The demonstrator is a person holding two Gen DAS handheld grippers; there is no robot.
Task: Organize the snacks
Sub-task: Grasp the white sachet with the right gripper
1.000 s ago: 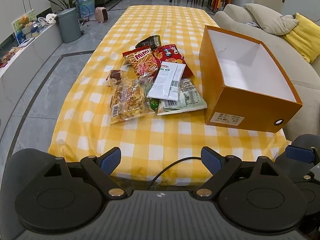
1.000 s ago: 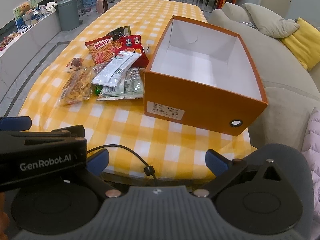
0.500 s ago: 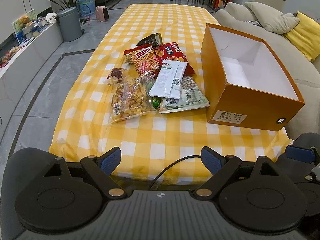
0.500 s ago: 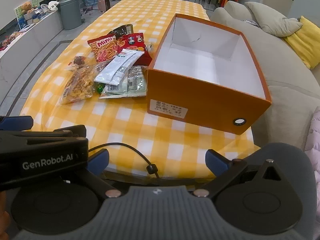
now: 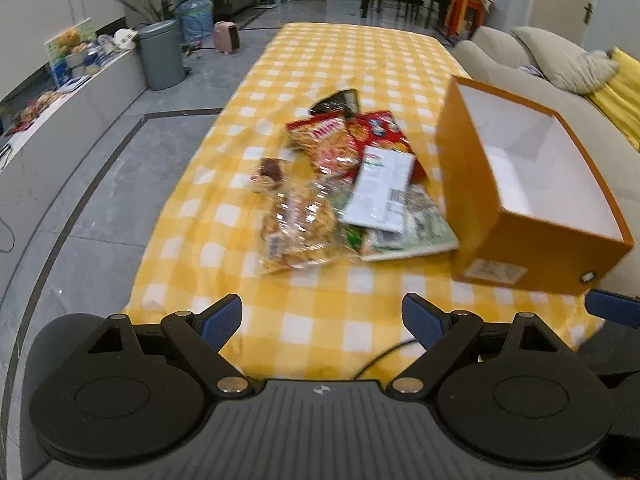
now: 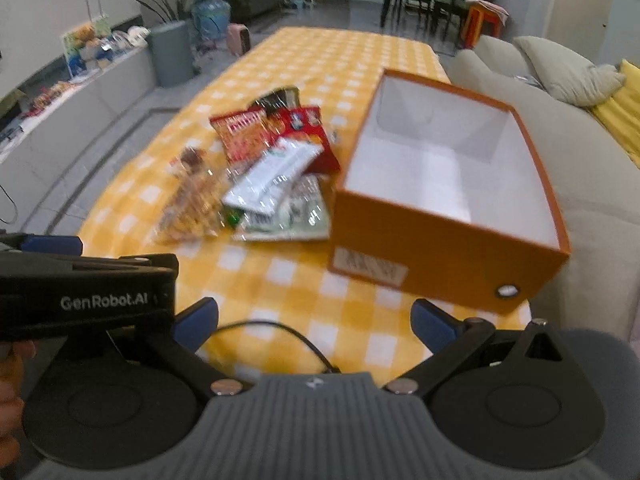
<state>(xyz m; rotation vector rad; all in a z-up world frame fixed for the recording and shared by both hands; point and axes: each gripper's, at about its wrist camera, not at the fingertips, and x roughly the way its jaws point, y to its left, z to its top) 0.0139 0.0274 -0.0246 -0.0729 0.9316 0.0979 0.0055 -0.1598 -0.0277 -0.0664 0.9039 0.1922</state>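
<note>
From the left wrist view, the left tongs (image 5: 322,316) hang low over the near edge of the desk (image 5: 320,292), blue pads spread wide apart with nothing between them. The yellow-and-white checked cloth runs away down the room. The snacks sit in a loose heap near the middle: a clear bag of golden crackers (image 5: 300,230) nearest, a white packet (image 5: 380,188) lying across a greenish flat pack (image 5: 412,232), and behind them a red bag of sticks (image 5: 328,140), a second red bag (image 5: 382,128) and a dark packet (image 5: 338,100). A small brown wrapped sweet (image 5: 272,170) lies to the left of the heap. Blur smears all the print on the bags. Just right of the heap stands an open orange box (image 5: 516,248), white inside, with a pale label on its near wall that I cannot read.

From the right wrist view, the right tongs (image 6: 316,320) are likewise wide open and hold nothing. The side of the left tool (image 6: 84,296) crosses the lower left and reads "GenRobot.AI". The orange box (image 6: 420,256) stands straight ahead, with the heap touching or nearly touching its left wall; the white packet (image 6: 272,176) is on top. A grey sofa (image 6: 580,168) runs along the right.
</note>
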